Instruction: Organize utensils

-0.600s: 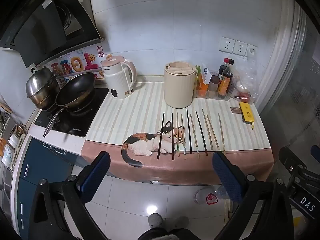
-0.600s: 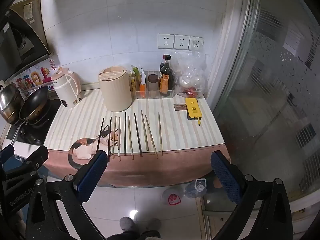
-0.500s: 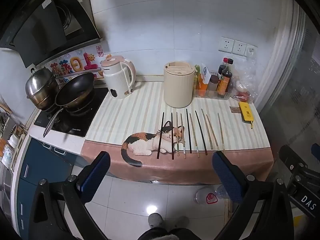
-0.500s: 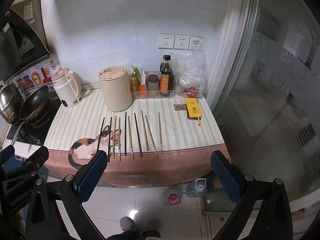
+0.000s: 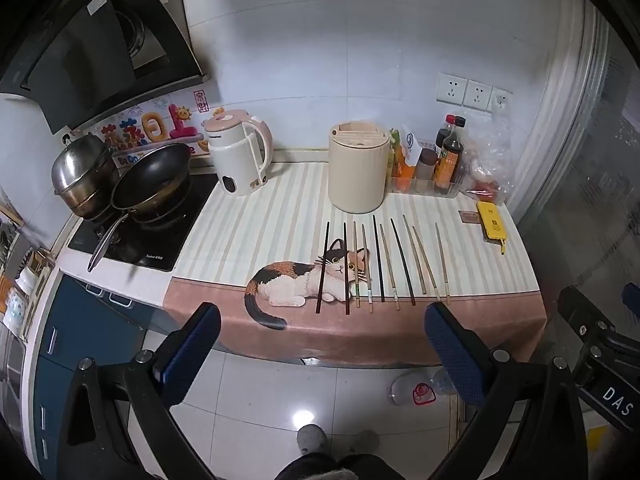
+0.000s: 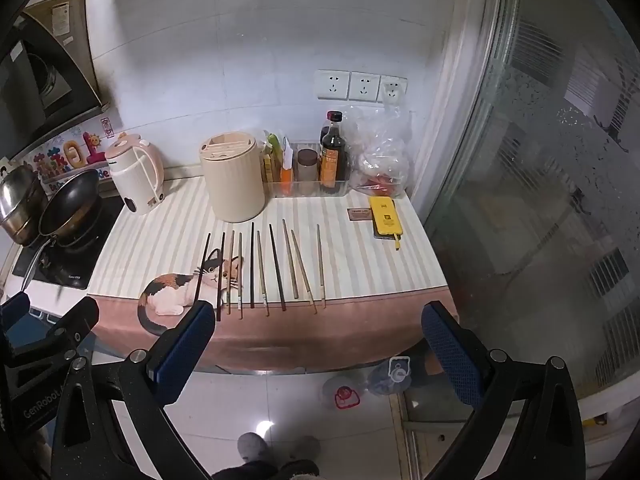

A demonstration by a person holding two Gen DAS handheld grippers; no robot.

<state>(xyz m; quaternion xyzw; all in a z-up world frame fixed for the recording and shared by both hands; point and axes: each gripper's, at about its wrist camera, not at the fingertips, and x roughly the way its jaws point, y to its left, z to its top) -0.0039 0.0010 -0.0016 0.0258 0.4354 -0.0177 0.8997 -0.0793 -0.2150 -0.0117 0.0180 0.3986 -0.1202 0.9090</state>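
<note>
Left wrist view: left gripper [image 5: 320, 344] spread wide, nothing between the blue pads, held out over the floor short of the counter edge. Ten chopsticks [image 5: 378, 264] laid side by side on the striped cloth [image 5: 260, 232], tips toward the near edge, the leftmost two dark ones crossing the printed cat [image 5: 304, 280]. Beige holder [image 5: 359, 168] upright just behind the row. Kettle [image 5: 240, 160] to its left, pan [image 5: 154, 178] and steel pot [image 5: 82, 172] on the hob beyond. Tray of bottles [image 5: 428, 170] right of the holder, yellow phone [image 5: 491, 226] near the cloth's right edge. Part of the right gripper [image 5: 600, 344] at the frame's right side.

Right wrist view: right gripper [image 6: 316, 344] equally wide apart, empty, also short of the counter. Same chopsticks [image 6: 276, 266] in a row on the cloth [image 6: 360, 264], holder [image 6: 233, 176] directly behind them, none inside its top slots as far as visible. Kettle [image 6: 138, 176] left, phone [image 6: 385, 216] right, plastic bag [image 6: 380, 160] against the wall. Feet in slippers [image 6: 276, 450] on the tiled floor below.
</note>
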